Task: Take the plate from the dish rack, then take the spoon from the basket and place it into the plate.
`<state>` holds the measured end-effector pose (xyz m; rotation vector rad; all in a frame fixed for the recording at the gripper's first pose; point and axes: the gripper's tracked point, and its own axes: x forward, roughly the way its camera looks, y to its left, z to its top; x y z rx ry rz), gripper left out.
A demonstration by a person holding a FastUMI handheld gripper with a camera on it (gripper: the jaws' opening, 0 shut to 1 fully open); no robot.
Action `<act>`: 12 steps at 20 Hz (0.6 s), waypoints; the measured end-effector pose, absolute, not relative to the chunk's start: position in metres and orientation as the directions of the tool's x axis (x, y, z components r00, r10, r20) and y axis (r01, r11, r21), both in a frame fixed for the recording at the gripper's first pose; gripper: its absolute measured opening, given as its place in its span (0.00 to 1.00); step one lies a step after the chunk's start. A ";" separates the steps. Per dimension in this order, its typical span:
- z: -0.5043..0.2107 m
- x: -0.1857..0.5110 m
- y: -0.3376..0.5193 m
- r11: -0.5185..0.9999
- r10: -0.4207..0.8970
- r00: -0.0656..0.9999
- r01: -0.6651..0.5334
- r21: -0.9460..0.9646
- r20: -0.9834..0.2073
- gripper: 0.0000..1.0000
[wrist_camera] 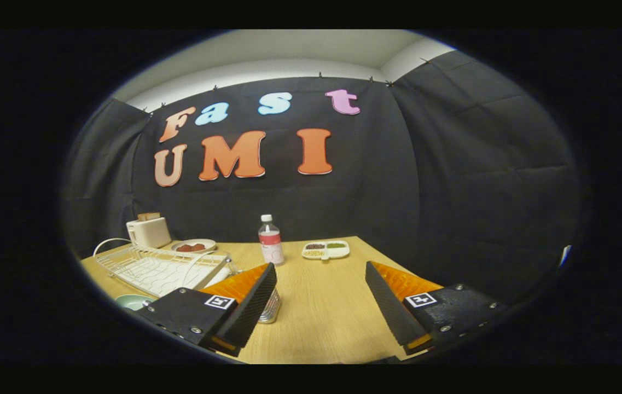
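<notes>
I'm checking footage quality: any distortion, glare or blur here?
Gripper view: fisheye bends the table edge and dish rack; lighting is dim and even, without harsh glare; the bottle looks slightly soft; the open hand-held gripper holds nothing.

The light is soft and even, coming from above; the table (321, 306) is bright while the cloth walls stay dim. Fisheye distortion bends the table's edges. The far things look slightly blurred, without glare.
</notes>
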<state>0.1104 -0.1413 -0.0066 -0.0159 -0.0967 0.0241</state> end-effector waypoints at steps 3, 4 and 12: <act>-0.017 0.152 -0.155 0.990 0.021 0.990 -0.001 -0.143 0.140 0.97; -0.022 0.166 -0.155 0.986 0.025 0.990 -0.001 -0.170 0.139 0.97; -0.067 0.206 -0.139 0.986 0.084 0.995 -0.075 -0.151 0.052 0.98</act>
